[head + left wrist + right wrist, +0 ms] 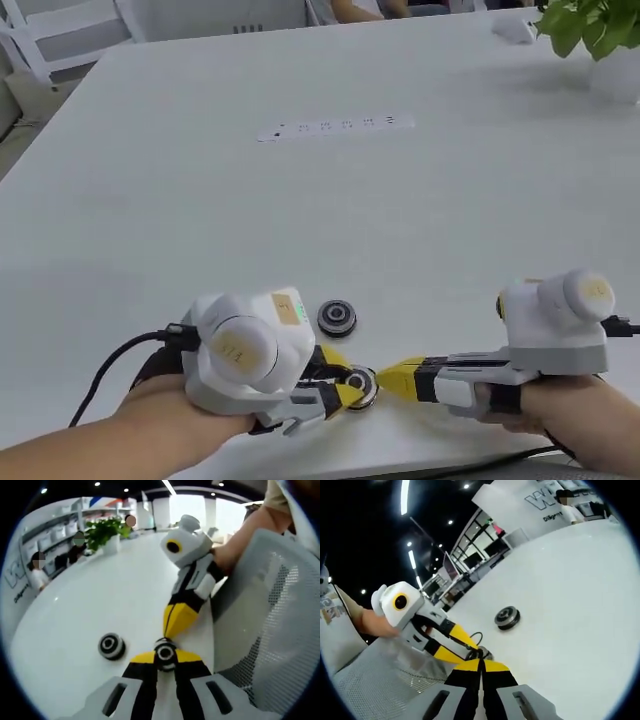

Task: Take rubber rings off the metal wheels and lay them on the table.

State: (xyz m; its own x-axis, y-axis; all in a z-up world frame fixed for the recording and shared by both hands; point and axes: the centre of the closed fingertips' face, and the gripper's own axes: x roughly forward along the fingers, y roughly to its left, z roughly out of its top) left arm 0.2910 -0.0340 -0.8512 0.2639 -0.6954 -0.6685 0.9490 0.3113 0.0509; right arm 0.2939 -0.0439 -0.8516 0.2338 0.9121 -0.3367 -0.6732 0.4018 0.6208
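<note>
A small metal wheel [362, 384] with a black rubber ring sits between the yellow jaws of my left gripper [352, 388], just above the table's near edge. The left gripper view has that wheel [165, 651] clamped in my left gripper [165, 656]. My right gripper [385, 378] comes in from the right, jaws pressed together. Its tip [166, 632] touches the wheel's rim, and I cannot see whether it pinches the ring. In the right gripper view my right gripper [481, 664] meets the held wheel [484, 654]. A second ringed wheel [337, 317] lies on the table.
The white table [300, 220] stretches far ahead, with a flat socket strip [335, 126] at its middle and a potted plant [590, 25] at the far right corner. A grey mesh chair [270, 610] is close behind the near edge. People sit at the far side.
</note>
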